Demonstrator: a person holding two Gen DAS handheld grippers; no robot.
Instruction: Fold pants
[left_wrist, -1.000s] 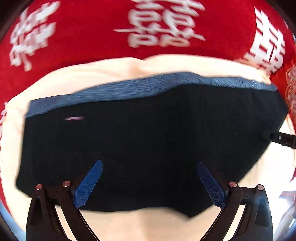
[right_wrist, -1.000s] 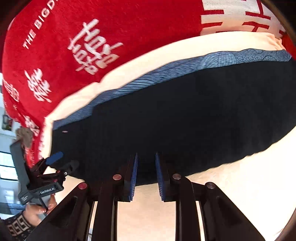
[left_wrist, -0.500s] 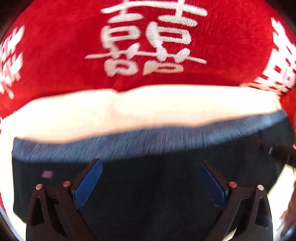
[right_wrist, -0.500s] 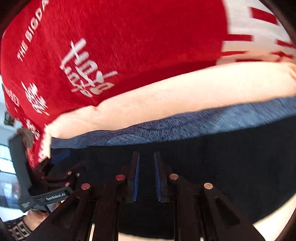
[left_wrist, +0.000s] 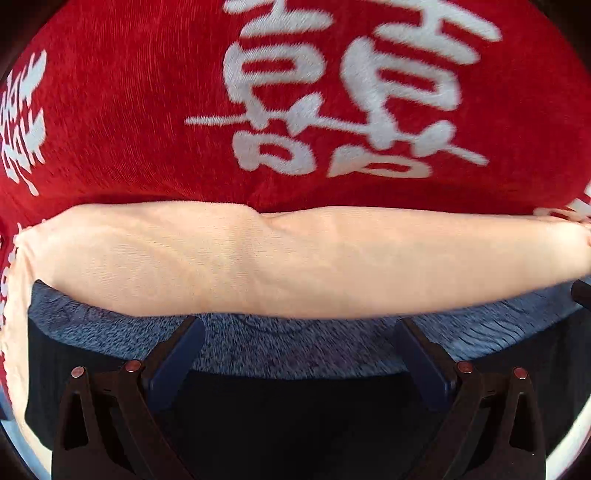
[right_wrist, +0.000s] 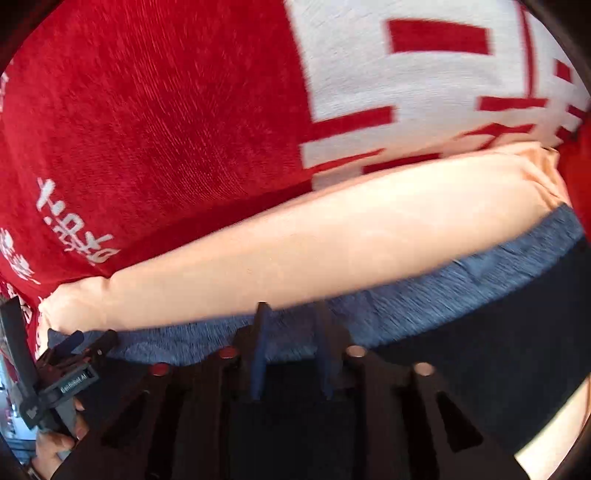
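Observation:
The pants (left_wrist: 295, 406) are black with a blue-grey heathered waistband (left_wrist: 280, 347) and lie flat on a peach cloth (left_wrist: 295, 258). My left gripper (left_wrist: 299, 325) is wide open, its fingertips over the waistband near the pants' left end. My right gripper (right_wrist: 291, 306) has its jaws close together with a narrow gap, tips at the waistband (right_wrist: 424, 302) over the black pants (right_wrist: 498, 350); I cannot tell if fabric is pinched. The left gripper (right_wrist: 79, 341) also shows at the left of the right wrist view.
A red blanket (left_wrist: 129, 110) with large white characters lies beyond the peach cloth and fills the upper half of both views (right_wrist: 166, 129). The peach cloth (right_wrist: 314, 251) extends past the waistband edge.
Both grippers have moved forward over the pants, from the near hem to the waistband. The left stays open and the right stays nearly closed.

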